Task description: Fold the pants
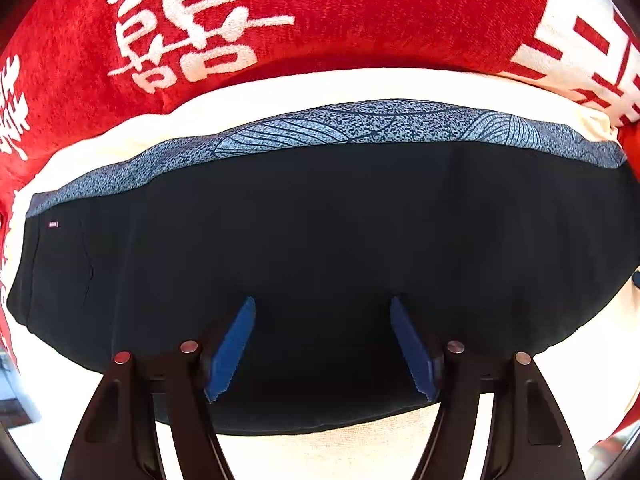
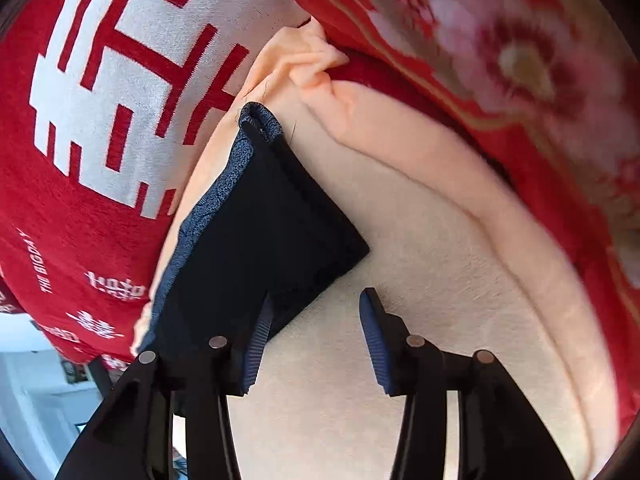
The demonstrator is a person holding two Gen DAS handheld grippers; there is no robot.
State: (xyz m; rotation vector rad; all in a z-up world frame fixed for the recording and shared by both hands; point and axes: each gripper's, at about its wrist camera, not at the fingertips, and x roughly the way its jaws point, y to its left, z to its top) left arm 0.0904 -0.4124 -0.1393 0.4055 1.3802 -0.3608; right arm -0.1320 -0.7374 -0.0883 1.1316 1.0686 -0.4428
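Note:
The black pants [image 1: 320,240] lie folded flat on a cream cloth [image 1: 340,452], with a blue-grey speckled band [image 1: 360,124] along the far edge. My left gripper [image 1: 322,312] is open and empty, hovering over the near part of the pants. In the right wrist view the end of the folded pants [image 2: 272,232] shows its black fabric and speckled band [image 2: 212,196]. My right gripper [image 2: 316,304] is open and empty; its left fingertip [image 2: 256,344] is at the pants' near edge, its right fingertip over the cream cloth [image 2: 400,240].
A red blanket with white characters [image 1: 280,12] lies behind the cream cloth and shows at the left in the right wrist view [image 2: 80,120]. A red flowered cover [image 2: 520,60] lies at the upper right. A peach folded edge [image 2: 316,68] borders the cream cloth.

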